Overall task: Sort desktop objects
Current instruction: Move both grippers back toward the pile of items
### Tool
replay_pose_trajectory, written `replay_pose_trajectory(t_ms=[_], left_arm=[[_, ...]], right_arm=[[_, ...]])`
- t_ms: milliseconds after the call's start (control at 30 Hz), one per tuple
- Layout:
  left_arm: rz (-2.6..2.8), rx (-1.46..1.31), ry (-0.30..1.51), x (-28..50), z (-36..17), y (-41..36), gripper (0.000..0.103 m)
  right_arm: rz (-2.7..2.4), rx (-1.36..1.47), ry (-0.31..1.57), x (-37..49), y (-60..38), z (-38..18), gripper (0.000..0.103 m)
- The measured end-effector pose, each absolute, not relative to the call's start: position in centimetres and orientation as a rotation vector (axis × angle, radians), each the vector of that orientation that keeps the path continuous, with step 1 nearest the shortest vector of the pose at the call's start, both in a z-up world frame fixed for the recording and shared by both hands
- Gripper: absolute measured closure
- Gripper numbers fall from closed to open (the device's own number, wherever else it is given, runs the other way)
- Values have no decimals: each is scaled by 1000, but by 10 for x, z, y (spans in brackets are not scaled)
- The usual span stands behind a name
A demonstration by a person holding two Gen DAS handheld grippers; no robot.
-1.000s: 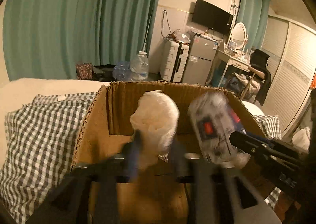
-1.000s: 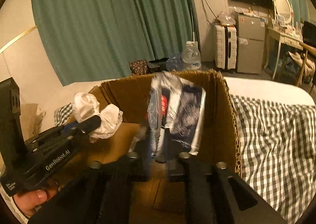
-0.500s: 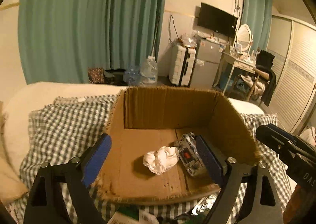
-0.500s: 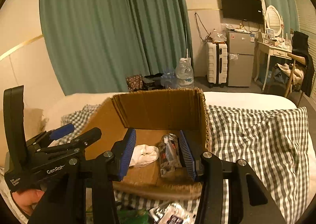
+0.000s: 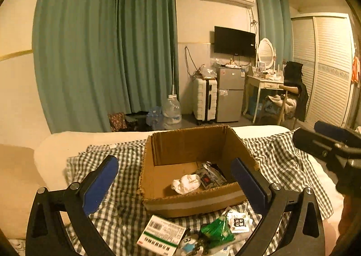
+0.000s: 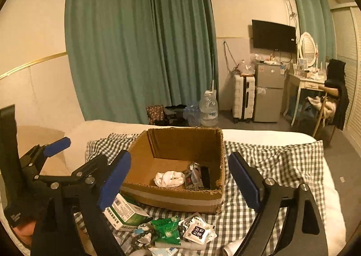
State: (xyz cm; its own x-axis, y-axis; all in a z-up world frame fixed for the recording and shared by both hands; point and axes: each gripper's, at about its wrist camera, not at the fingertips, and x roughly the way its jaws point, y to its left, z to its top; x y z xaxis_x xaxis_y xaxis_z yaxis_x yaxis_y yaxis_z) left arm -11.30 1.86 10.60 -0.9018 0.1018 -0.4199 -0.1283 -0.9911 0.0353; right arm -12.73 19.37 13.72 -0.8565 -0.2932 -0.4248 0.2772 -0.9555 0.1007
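Note:
An open cardboard box [image 5: 194, 201] [image 6: 171, 197] stands on a checked cloth [image 5: 121, 199] on the bed. Inside it lie a crumpled white cloth [image 5: 186, 183] [image 6: 169, 178] and a silver packet with a red mark [image 5: 211, 177] [image 6: 197, 177]. My left gripper [image 5: 173, 163] hangs above and in front of the box, its jaws opening wide with nothing between them. My right gripper [image 6: 179, 157] is beside it, jaws also opening, empty. In front of the box lie a white-and-green carton [image 5: 161, 236] [image 6: 125, 210], a green packet [image 5: 216, 232] [image 6: 165, 227] and a white sachet [image 5: 238, 222] [image 6: 198, 231].
Beyond the bed hang green curtains [image 5: 101, 52]. On the floor are a large water bottle [image 5: 172, 111], a white suitcase [image 5: 204, 100] and a small fridge [image 5: 230, 95]. A dressing table with a chair [image 5: 291, 95] stands at the right.
Both grippers let go over the box: the white cloth and the silver packet dropped onto its floor. Both then pulled back and up, with their jaws spread wide.

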Motion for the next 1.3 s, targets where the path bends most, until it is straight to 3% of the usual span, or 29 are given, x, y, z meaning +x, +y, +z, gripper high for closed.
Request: replay_pose_trajectory(t_ms=[300,600,1000,1300], left_arm=[[3036,-655,13,-80,108,4,0],[3026,-746,-36,-69,77,-17,0],[2941,-1013,-223,-86,-35,-44,0],[2805,-1061,-132,-115,-80,-25,0]], right_arm=[[-2800,604,-107,-91,204,141,0],[-2770,639,-100,-81,192,119,0],[-2692,850,-14,-92,164,21,0],[-2639,1035,-53,-131,161,-40,0]])
